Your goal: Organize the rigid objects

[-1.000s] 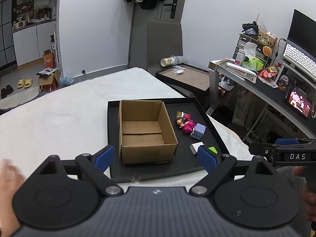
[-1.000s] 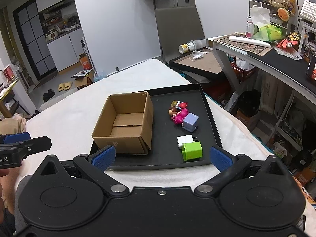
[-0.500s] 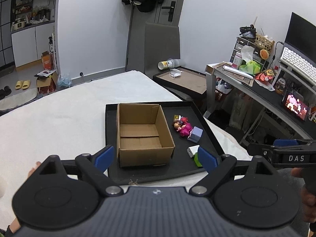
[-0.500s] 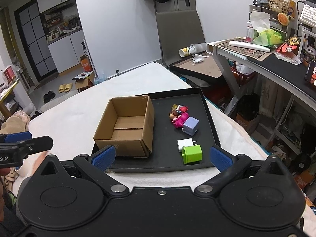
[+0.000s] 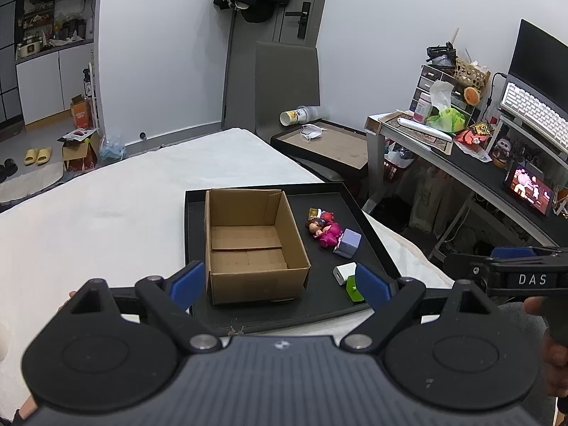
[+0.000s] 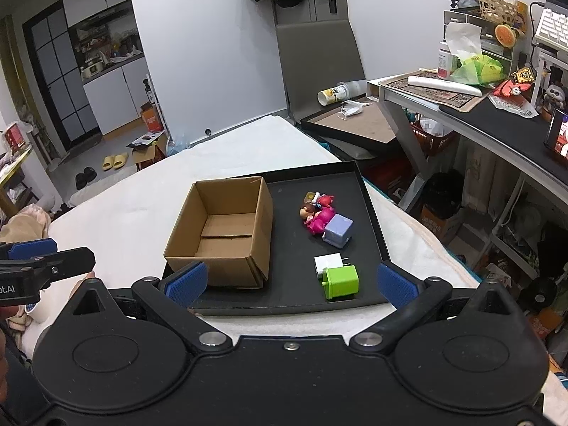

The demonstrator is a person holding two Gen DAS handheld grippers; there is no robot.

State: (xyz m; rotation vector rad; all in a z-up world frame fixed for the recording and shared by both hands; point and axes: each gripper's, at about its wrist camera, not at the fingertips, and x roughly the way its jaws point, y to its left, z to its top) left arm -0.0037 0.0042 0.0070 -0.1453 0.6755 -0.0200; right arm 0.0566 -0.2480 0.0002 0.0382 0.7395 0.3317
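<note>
So here's my setup: black tray [image 6: 369, 206] sitting on the white bedspread [image 5: 88, 220], and everything I'm sorting is on it. On the tray's left half there's an open brown cardboard box [image 6: 227, 234], flaps folded down inside, nothing in it. Plain corrugated, a bit scuffed at the near corner.

To the right of the box, the small stuff is all loose on the tray floor. Farthest back is a little cluster of toy figures [image 6: 316, 209], mostly magenta and red with a brownish head, lying on their sides in a heap. Touching them on the near side is a lavender cube charger [image 6: 338, 230], tipped a bit. Closer to me there's a white plug adapter [image 6: 328, 264] with its prongs pointing right, and a lime green cube charger [image 6: 341, 282] just in front of it, pretty much touching.

My left gripper [image 5: 280, 280] has its blue pads spread wide, nothing between them, hanging over the near edge of the tray with the box in between the fingers in its view. My right gripper [image 6: 291, 280] is the same deal, pads wide apart and gripping nothing, lined up near the green charger and the box's near corner.
</note>
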